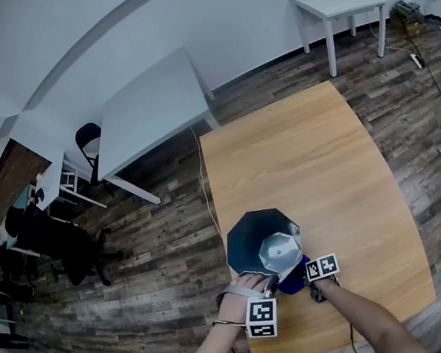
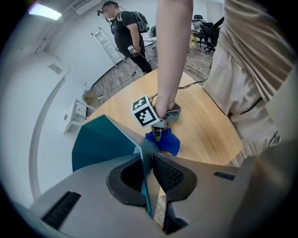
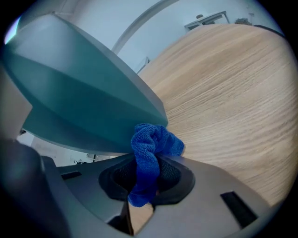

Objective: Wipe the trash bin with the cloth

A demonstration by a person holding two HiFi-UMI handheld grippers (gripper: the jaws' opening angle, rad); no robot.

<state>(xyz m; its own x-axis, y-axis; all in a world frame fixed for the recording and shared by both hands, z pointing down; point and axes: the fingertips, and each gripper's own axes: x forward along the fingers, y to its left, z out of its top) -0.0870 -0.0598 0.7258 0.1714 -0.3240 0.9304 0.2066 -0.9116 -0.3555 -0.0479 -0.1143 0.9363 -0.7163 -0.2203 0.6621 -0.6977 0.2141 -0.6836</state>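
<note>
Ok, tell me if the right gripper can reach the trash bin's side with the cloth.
Probably yes. The right gripper holds the blue cloth right at the teal wall of the trash bin, with nothing between them, while the left gripper clamps the bin's edge.

The trash bin (image 1: 263, 244) blocks the near left part of the tabletop (image 1: 301, 158), its left side close to the edge; open wood beyond it and to its right leaves room to pass.
</note>
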